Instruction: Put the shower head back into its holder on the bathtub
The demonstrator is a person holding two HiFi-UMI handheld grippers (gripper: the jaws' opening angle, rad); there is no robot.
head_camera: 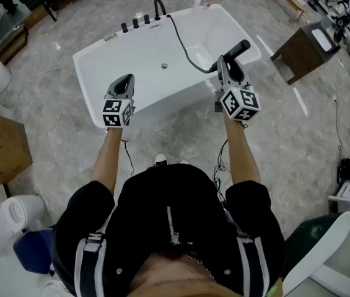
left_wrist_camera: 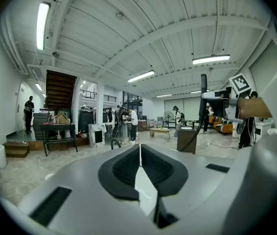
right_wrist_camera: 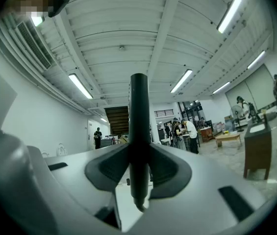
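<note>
Cardboard box left, brown cabinet upper right, both on grey marbled floor

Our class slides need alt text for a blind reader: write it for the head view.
Seen from above, a person's right gripper holds a black shower head over a white bathtub, its hose running to the taps at the tub's far end. The left gripper hovers alongside, shut and empty.

Black shower head upright over white bathtub.
</note>
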